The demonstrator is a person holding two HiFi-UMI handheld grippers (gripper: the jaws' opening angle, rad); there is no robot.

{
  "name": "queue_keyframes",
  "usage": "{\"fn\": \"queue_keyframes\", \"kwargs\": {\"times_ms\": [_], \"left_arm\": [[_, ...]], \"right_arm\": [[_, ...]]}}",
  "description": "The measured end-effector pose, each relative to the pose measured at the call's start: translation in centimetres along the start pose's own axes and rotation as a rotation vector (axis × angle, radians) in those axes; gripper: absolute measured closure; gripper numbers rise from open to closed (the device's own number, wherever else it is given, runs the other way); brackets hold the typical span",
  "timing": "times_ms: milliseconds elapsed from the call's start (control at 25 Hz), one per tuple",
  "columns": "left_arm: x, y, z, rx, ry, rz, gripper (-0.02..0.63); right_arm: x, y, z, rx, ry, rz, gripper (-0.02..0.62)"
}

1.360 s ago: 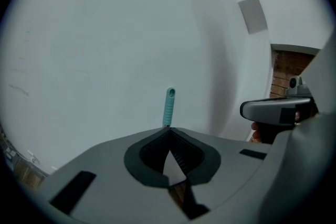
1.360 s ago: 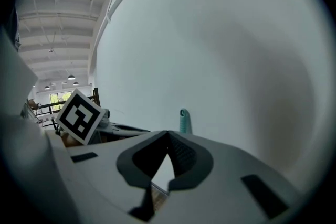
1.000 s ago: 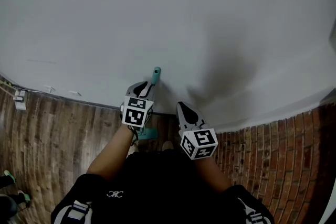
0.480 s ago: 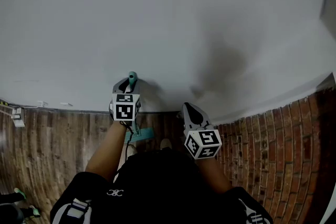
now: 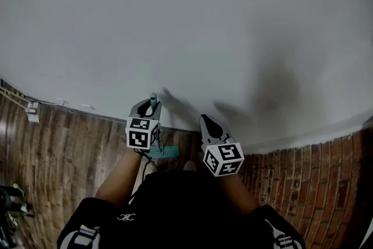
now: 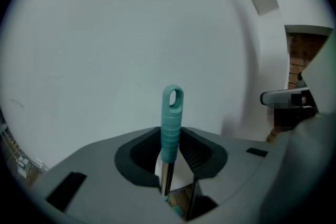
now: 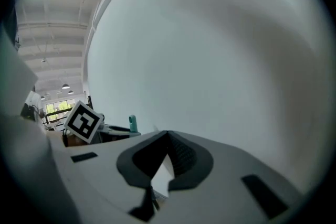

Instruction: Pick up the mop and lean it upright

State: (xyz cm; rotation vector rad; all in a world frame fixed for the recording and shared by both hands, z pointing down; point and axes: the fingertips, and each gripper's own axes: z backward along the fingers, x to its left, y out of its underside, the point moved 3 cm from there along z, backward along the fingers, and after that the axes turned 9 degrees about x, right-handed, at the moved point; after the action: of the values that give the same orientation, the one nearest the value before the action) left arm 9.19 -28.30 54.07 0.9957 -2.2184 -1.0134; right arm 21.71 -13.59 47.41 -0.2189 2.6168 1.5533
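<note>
The mop stands upright at the white wall [image 5: 192, 26]. Its teal handle end [image 5: 152, 99] shows above my left gripper [image 5: 145, 107], and its teal head [image 5: 164, 152] rests on the floor below. In the left gripper view the handle [image 6: 171, 113] rises between the jaws of my left gripper [image 6: 172, 135], which have just been opening; wall shows on either side of the shaft, so the pads do not press it. My right gripper [image 5: 206, 121] hangs to the right of the mop, apart from it, shut and empty [image 7: 168, 136]. The right gripper view shows the handle tip [image 7: 133, 123].
The wall meets a dark wooden floor [image 5: 70, 148] on the left and a red brick-patterned floor [image 5: 315, 166] on the right. A small white box with a cable [image 5: 32, 111] sits at the wall's base far left. Somebody's shoes [image 5: 10, 201] are at the left edge.
The mop's handle end and my left gripper have shifted left along the wall, and the handle stands straighter over the gripper. The right gripper has drifted slightly.
</note>
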Motion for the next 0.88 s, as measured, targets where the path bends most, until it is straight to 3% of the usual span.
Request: {"fn": "queue_keyframes", "kwargs": {"times_ms": [440,640,880], "left_arm": [[1.1,4.3,7.2,-0.043,-0.149,0.110,0.499],[2.2,5.9,9.6,-0.054,-0.214,0.152,0.499],[2.3,6.5,10.7,-0.070,-0.230,0.155,0.499]], "right_arm": [[5.6,-1.0,-5.7,0.027,-0.311,0.063,0.581],[8.4,-1.1,-6.4,0.020,-0.395,0.129,0.581],[10.7,-0.8,-7.1,0.034,-0.452,0.139,0.581]]}}
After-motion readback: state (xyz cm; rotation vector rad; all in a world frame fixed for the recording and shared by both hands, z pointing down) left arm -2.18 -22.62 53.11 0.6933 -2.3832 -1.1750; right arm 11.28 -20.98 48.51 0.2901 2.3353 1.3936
